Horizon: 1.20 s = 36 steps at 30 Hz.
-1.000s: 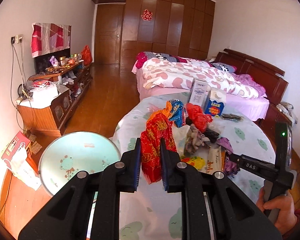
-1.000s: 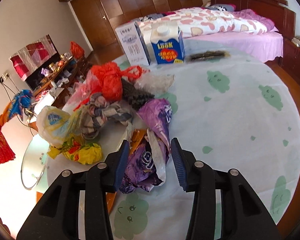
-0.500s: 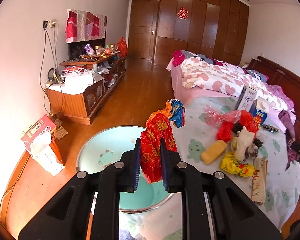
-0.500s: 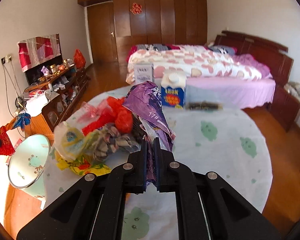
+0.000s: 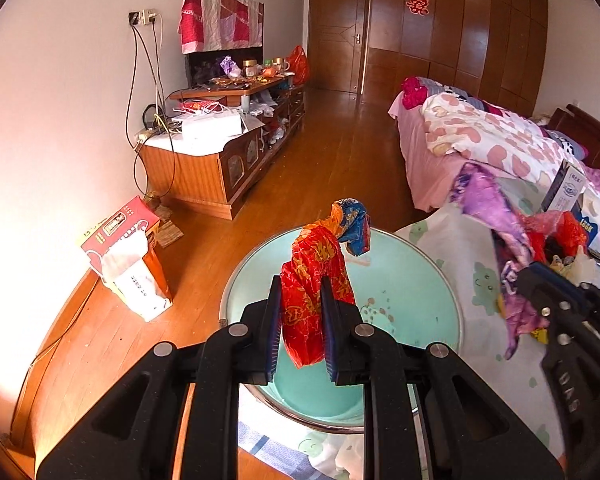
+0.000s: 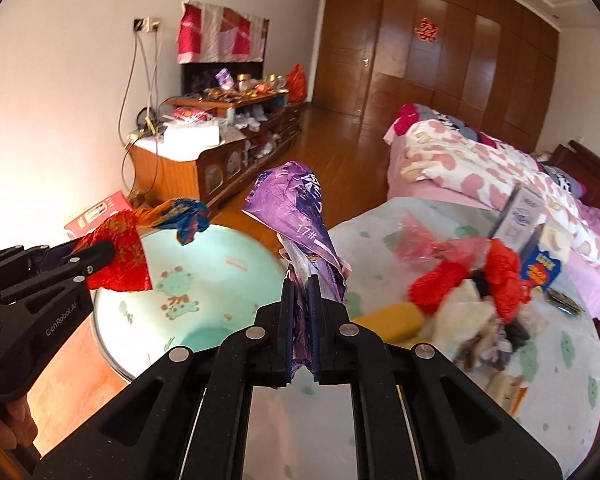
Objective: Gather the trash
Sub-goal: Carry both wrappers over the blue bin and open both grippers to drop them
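My left gripper (image 5: pixel 300 320) is shut on a red, orange and blue foil wrapper (image 5: pixel 320 272) and holds it above the round turquoise basin (image 5: pixel 416 292). My right gripper (image 6: pixel 300 320) is shut on a purple plastic wrapper (image 6: pixel 300 216) and holds it up at the table's left edge, beside the basin (image 6: pixel 220 280). In the right wrist view the left gripper (image 6: pixel 96 256) and its red wrapper (image 6: pixel 120 256) hang over the basin's left side. In the left wrist view the right gripper (image 5: pixel 540 280) and purple wrapper (image 5: pixel 496 216) show at the right. More trash (image 6: pixel 472 292) is piled on the table.
The round table (image 6: pixel 560 360) has a white cloth with green prints; a milk carton (image 6: pixel 540 268) and a white box (image 6: pixel 520 212) stand at its far side. A bed (image 5: pixel 480 136) lies behind. A wooden cabinet (image 5: pixel 204 160) and a red box (image 5: pixel 120 236) stand at the left wall.
Both grippers have swung left toward the basin. The left one now holds its wrapper over the basin. The right one has carried the purple wrapper off the pile to the table's left edge.
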Each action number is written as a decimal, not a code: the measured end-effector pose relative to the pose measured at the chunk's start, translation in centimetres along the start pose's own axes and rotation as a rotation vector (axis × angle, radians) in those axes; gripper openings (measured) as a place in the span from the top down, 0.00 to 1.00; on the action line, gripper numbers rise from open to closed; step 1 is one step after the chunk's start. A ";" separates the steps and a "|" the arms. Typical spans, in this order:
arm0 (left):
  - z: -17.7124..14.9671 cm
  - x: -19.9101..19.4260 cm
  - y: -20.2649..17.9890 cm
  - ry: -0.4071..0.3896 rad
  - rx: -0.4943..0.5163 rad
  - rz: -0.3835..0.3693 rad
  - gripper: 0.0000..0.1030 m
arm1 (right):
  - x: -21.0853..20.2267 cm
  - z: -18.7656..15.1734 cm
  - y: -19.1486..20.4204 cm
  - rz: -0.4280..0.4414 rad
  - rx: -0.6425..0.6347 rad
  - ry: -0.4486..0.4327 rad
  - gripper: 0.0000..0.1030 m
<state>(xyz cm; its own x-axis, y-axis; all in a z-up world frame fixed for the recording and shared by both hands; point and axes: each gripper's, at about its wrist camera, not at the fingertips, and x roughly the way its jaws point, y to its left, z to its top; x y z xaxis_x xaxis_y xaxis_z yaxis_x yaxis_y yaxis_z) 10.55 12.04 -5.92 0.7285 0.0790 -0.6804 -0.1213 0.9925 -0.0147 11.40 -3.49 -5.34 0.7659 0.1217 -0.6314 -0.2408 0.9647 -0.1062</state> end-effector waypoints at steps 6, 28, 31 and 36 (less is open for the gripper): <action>-0.2 1.2 0.5 0.027 0.008 0.037 0.79 | 4.5 -0.3 1.9 0.140 0.024 0.135 0.89; 0.3 -3.4 -2.4 -0.118 0.048 0.090 0.16 | -6.5 -2.5 -5.7 -0.206 0.223 -0.152 0.08; 0.2 -4.4 -3.4 -0.139 0.054 0.076 0.11 | -7.9 -3.7 -6.4 -0.339 0.220 -0.200 0.07; 0.0 -5.8 -4.7 -0.163 0.079 0.037 0.08 | -9.0 -4.9 -8.4 -0.372 0.224 -0.189 0.07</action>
<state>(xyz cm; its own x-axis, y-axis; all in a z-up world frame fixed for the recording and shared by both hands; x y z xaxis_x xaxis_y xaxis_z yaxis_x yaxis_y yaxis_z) 6.88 6.87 -1.86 0.8250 0.1229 -0.5516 -0.1012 0.9924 0.0698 3.58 -13.85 -2.49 0.8760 -0.2217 -0.4284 0.1895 0.9749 -0.1170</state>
